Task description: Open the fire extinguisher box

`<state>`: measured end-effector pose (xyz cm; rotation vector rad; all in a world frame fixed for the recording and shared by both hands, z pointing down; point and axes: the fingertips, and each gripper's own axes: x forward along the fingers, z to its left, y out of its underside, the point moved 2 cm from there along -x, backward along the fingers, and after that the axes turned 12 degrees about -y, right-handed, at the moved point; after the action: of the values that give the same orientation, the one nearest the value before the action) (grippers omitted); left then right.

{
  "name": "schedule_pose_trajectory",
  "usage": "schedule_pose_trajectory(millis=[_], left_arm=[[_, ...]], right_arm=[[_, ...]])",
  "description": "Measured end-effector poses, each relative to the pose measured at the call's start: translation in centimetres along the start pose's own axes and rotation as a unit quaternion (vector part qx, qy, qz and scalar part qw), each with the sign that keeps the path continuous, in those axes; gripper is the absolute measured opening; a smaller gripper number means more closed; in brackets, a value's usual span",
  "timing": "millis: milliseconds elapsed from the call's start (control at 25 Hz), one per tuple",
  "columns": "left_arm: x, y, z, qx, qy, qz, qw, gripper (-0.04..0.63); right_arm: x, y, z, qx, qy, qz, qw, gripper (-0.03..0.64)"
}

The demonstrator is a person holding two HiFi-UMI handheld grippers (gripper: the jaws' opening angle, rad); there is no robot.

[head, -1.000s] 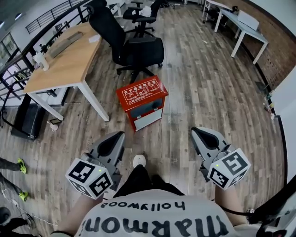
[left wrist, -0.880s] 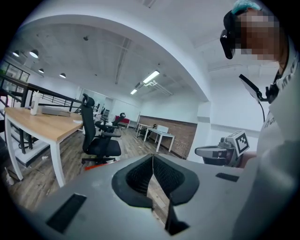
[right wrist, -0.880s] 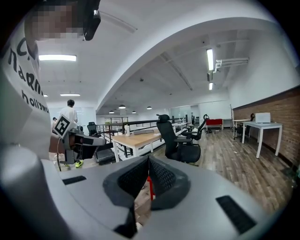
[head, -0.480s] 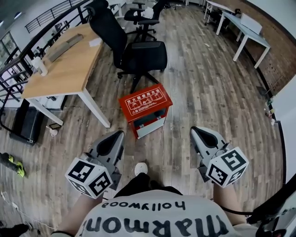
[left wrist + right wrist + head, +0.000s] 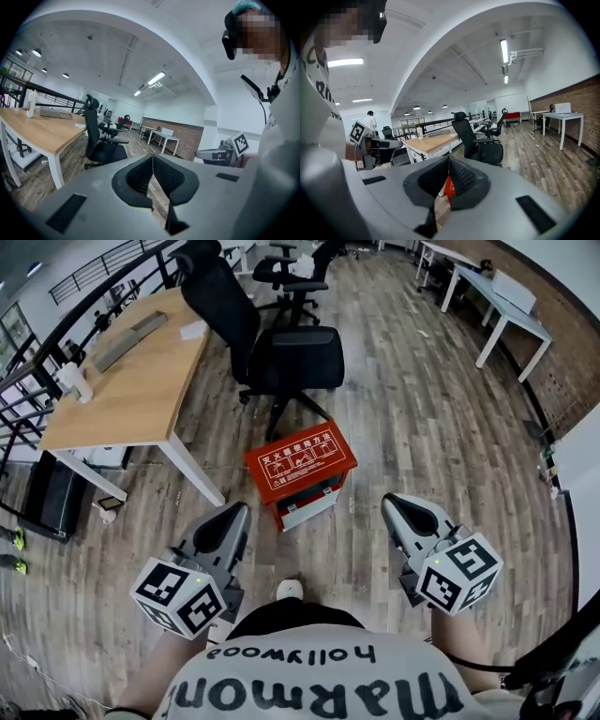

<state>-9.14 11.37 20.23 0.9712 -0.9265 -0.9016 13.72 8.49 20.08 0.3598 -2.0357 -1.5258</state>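
Wood-plank floor of an open office; desk far left, black office chair beyond the target. The fire extinguisher box stands on the floor just this side of the chair base and to the right of the near desk leg, turned at a slight angle, its red lid with the white label facing up and a paler front panel facing me. My left gripper and right gripper are held out level at either side, both clenched on nothing, jaw tips meeting. The box sits farther out than both tips and roughly between them, well apart from either; no contact. In the right gripper view a sliver of the red box shows through the gap below the closed jaws, so that tool is pointed about at it. Handling estimate: painted sheet metal, stiff, smooth and likely slick under the pads; heavy enough not to slide if extinguishers are inside. Lid probably hinges at the far edge, so the near lip is my best hold. No handle or latch can be made out from here.
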Motion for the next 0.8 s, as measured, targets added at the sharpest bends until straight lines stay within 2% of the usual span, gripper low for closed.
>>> schedule_pose_trajectory(millis=[160, 480, 800], left_arm=[[1.6, -0.7, 1.1, -0.005, 0.003, 0.001, 1.0, 0.011], [5.0, -2.6, 2.0, -0.004, 0.027, -0.008, 0.9996, 0.01], [7.5, -3.6, 3.5, -0.001, 0.044, -0.005, 0.999, 0.011]], right_arm=[[0.9, -0.3, -1.3, 0.019, 0.007, -0.003, 1.0, 0.009], [1.8, -2.2, -3.6, 0.015, 0.035, -0.003, 0.999, 0.009], [3.9, -3.2, -4.8, 0.013, 0.043, 0.001, 0.999, 0.009]])
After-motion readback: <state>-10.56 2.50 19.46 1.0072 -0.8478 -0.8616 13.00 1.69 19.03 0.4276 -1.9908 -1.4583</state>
